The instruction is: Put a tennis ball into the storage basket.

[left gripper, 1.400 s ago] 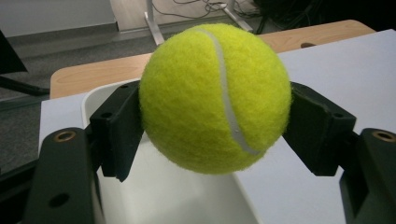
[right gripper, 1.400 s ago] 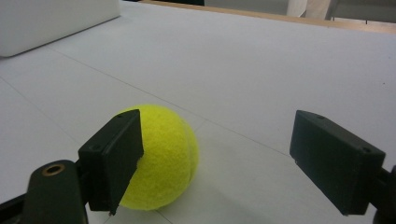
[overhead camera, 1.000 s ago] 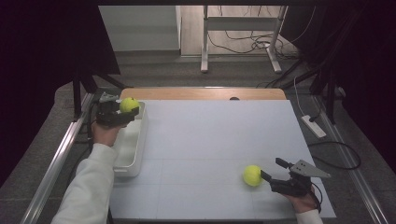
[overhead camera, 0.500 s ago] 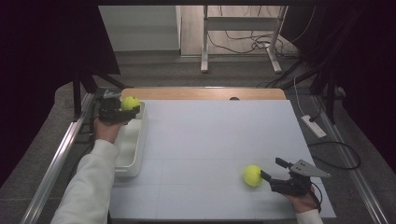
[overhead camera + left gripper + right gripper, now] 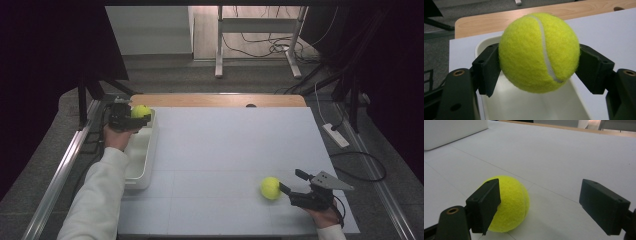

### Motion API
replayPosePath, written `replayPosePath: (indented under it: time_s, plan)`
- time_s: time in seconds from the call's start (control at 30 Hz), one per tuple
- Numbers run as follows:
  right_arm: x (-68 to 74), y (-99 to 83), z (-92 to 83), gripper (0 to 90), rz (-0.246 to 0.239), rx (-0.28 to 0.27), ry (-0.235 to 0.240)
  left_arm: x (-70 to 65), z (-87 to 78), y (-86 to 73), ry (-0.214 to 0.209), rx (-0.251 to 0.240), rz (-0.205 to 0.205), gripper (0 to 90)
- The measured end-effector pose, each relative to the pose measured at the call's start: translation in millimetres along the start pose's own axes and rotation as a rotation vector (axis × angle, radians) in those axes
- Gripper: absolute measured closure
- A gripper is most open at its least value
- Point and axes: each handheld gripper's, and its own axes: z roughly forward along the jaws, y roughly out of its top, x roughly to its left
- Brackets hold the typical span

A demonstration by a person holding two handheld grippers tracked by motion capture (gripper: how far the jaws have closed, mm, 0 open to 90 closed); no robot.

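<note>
A yellow tennis ball (image 5: 539, 52) is clamped between the pads of my left gripper (image 5: 539, 68), which is shut on it. That gripper (image 5: 141, 116) holds this ball (image 5: 140, 111) just above the far end of a white bin (image 5: 149, 150), whose inside (image 5: 529, 107) lies right under the ball. A second tennis ball (image 5: 270, 188) rests on the white tabletop at the front right. My right gripper (image 5: 290, 180) stands open beside it. In the right gripper view this ball (image 5: 509, 205) sits against the left pad (image 5: 485, 202), with a wide gap to the right pad.
The white tabletop (image 5: 235, 145) stretches between the bin and the right-hand ball. A wooden strip (image 5: 210, 100) runs along its far edge. A metal rail (image 5: 60, 170) lines the left side. Cables and a power strip (image 5: 335, 135) lie on the floor to the right.
My left gripper has shifted a little and sunk slightly over the bin's far end, still carrying its ball. The right gripper and the ball beside it have not moved.
</note>
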Motion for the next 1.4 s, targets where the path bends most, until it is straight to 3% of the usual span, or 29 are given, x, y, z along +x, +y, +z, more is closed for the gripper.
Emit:
replayPosePath:
  time_s: [0.4,0.77,1.13,1.2,1.4]
  plan:
    - [-0.6,-0.7,-0.2,16.8,0.001,0.001,-0.003,1.0,8.9,1.0,0.009,0.049,-0.002,26.6]
    - [-0.7,-0.9,-0.4,16.9,0.002,0.0,-0.001,1.0,10.9,0.4,0.007,0.06,-0.008,26.6]
    - [-0.8,-0.8,-0.3,16.9,-0.002,0.001,-0.002,0.5,9.5,0.7,0.011,0.051,-0.011,26.4]
    - [-0.8,-0.8,-0.2,16.8,-0.001,0.001,-0.002,0.2,7.8,1.0,0.031,0.029,-0.006,25.5]
    - [-0.6,-0.8,-0.2,16.7,-0.002,0.001,0.0,-2.7,-0.3,5.0,0.035,-0.027,-0.022,10.8]
